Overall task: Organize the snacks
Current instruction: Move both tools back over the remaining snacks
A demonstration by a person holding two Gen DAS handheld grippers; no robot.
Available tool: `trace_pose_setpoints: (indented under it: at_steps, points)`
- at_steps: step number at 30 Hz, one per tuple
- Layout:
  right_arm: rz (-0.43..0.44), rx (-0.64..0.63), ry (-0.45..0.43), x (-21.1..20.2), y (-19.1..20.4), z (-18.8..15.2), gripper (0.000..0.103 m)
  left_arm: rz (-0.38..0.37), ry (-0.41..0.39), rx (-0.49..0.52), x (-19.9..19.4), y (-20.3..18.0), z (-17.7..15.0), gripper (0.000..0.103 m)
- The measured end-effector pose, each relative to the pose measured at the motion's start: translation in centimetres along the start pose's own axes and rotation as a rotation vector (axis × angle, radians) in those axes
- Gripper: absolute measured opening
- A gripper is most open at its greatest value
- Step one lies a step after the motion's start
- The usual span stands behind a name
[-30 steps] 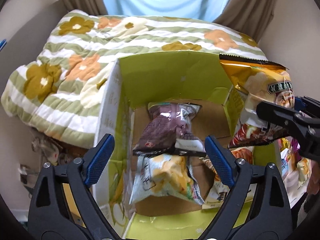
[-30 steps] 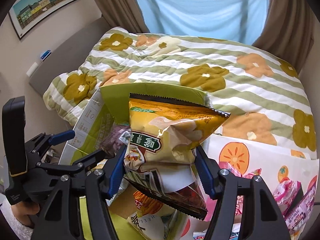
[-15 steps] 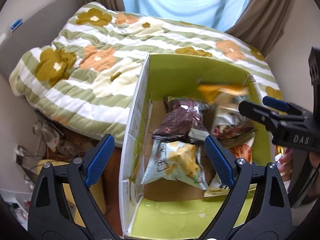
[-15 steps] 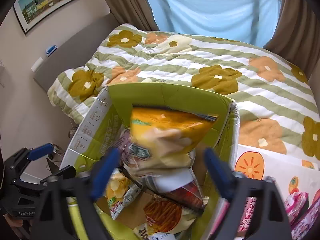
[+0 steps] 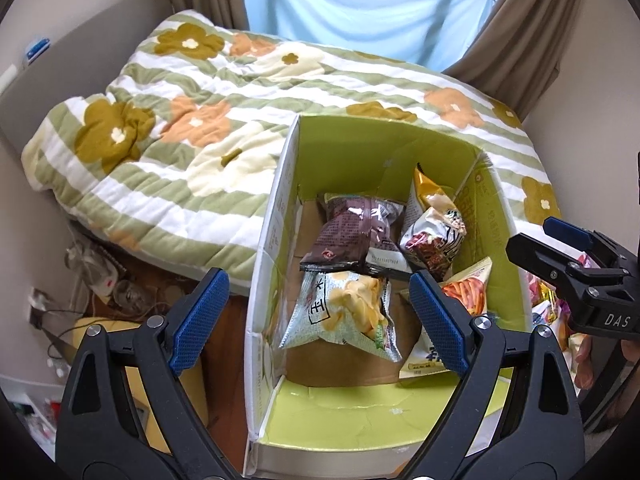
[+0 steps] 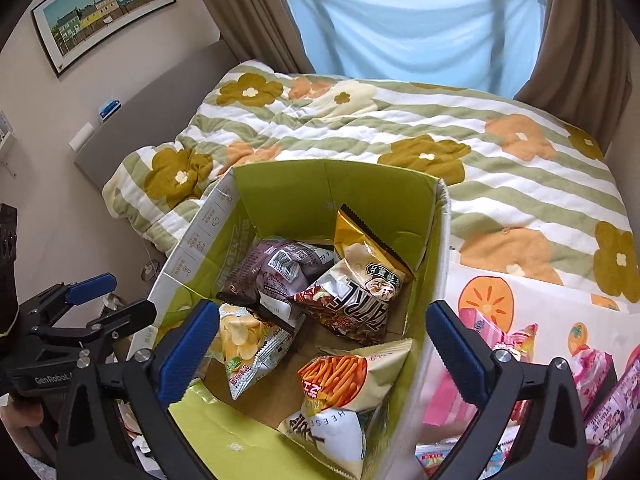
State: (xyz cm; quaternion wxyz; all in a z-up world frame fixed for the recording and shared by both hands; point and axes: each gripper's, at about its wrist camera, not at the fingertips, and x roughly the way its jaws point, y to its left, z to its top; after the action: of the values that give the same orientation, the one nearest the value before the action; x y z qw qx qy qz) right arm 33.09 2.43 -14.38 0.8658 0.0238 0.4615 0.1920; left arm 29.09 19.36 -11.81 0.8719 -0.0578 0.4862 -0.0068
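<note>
a bed under a quilted cover striped green and white with mustard and orange flowers (image 6: 400, 128) filled the room below a pale blue curtain (image 6: 400, 24) hung between brown drapes, and a framed print of coloured houses (image 6: 104, 12) hung on the beige wall. against the near edge of the bed stood an open cardboard box with lime-green inner walls (image 5: 384, 160), its flaps folded out. inside it lay four snack packets: a shiny purple-brown foil bag (image 5: 356, 232) toward the back left, a pale green bag printed with yellow crisps (image 5: 344, 312) in front of it and partly tucked beneath its lower edge, a gold-topped bag with a dark red lower half (image 6: 364, 276) tilted against the back right, leaning on the purple one, and a white bag printed with orange sticks (image 6: 340, 384) at the front right, propped against the box wall. the left gripper (image 5: 318, 320) hung over the near left side of the box with its blue-padded fingers (image 5: 200, 316) spread wide and nothing between them. the right gripper (image 6: 318, 352) hung over the near right side of the box, its fingers likewise spread well apart and bare. to the right of the box, on a white cloth printed with orange fruit (image 6: 532, 312), lay several pink wrapped snacks (image 6: 596, 368), outside the box.
</note>
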Motion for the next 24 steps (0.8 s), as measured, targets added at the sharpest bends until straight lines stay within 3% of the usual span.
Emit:
trace_pose_setpoints:
  at_steps: [11,15,19,24]
  points:
    - [-0.104,0.059,-0.099,-6.6,-1.2,-2.6,0.103,-0.117,-0.041,0.117,-2.8,-4.6,-0.5,0.091]
    - [-0.145,0.085,-0.137,-9.9,-3.1,-4.2,0.103,-0.150,-0.052,0.150,-3.8,-7.9,-1.6,0.091]
    - [-0.245,0.086,-0.182,-13.4,-5.3,-6.3,0.103,-0.162,-0.072,0.160,-4.9,-11.6,-3.1,0.091]
    - [-0.273,0.111,-0.163,-16.3,-9.8,-9.6,0.103,-0.152,-0.114,0.127,-6.3,-16.0,-5.5,0.091]
